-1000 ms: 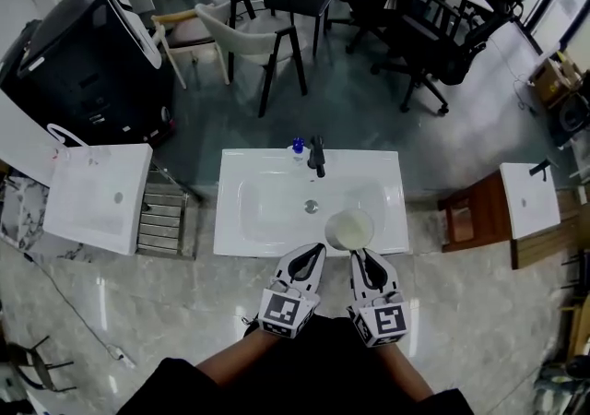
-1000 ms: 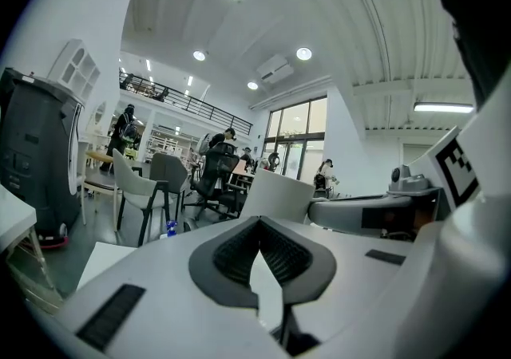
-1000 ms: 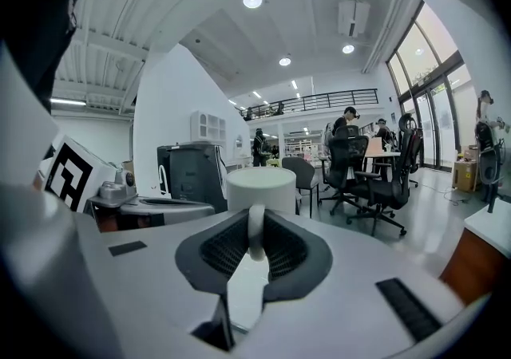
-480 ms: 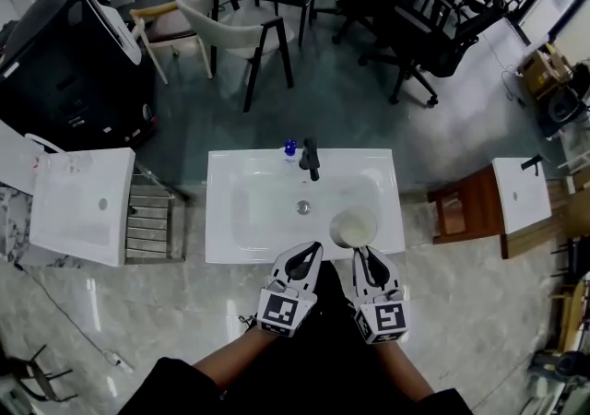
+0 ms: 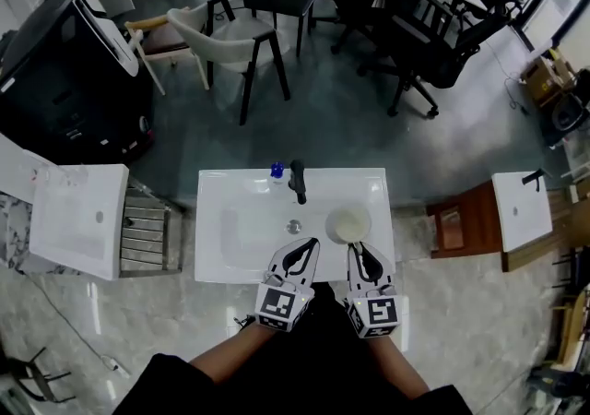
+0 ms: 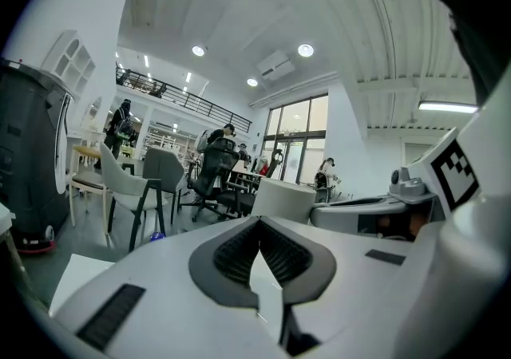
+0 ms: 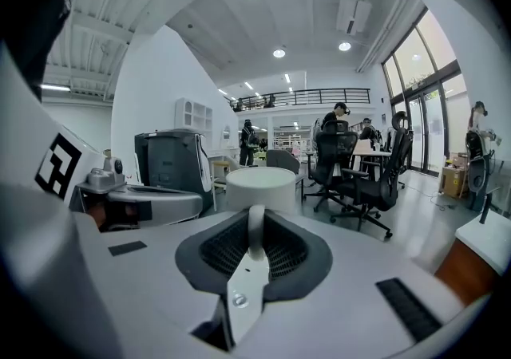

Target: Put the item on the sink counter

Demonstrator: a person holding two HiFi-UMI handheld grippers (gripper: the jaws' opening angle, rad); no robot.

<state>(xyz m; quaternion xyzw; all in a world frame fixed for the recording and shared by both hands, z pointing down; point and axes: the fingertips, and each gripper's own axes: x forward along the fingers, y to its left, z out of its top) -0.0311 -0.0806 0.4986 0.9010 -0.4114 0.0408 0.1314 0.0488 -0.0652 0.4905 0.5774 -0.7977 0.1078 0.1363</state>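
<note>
An open showroom with dark office chairs (image 5: 415, 44) surrounds a white sink desk (image 5: 214, 267). In the head view, the right gripper (image 5: 355, 245) carries a cream mug (image 5: 348, 222) at the basin's right side, near the faucet (image 5: 298, 183). The left gripper (image 5: 309, 243) hovers alongside. Compared with a second ago, the mug is farther in from the desk's front edge. In the left gripper view, the jaws are pressed together on nothing. In the right gripper view, the jaws are clamped on the mug's handle (image 7: 254, 226). The step would go best by lowering the mug level onto the flat rim right of the basin, then letting go.
</note>
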